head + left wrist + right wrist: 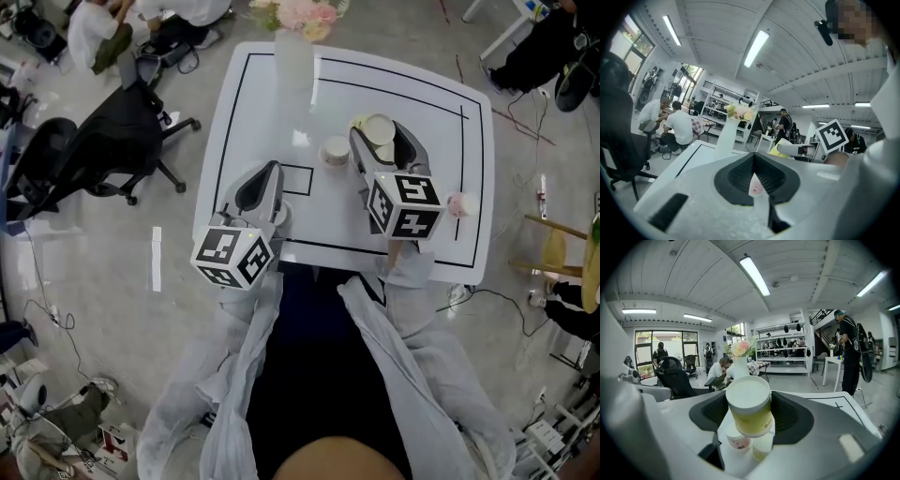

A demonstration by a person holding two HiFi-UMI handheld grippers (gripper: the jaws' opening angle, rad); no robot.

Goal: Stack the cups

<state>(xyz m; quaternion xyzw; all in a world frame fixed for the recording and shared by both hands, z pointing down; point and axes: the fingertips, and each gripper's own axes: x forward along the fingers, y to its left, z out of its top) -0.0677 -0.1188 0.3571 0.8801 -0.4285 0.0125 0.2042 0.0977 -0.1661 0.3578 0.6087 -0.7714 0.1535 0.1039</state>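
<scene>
- The yellow cup (380, 130) is clamped between the jaws of the right tool (749, 397) and held clear above the desk (441, 234). It sits on the person's side of the vase (293, 56), a little right of it.
- Held cup: yellow wall, white band at the rim, pale inside, mouth up, roughly upright.
- A small cup (335, 150) is stood on the desk between the vase and the right tool, just left of the held cup.
- In the right gripper view a pink-printed cup (737, 442) is seen under the held cup.
- The left tool (753, 157) is clenched, jaw tips met and nothing gripped. It is held over the desk's near edge, well apart from the vase.
</scene>
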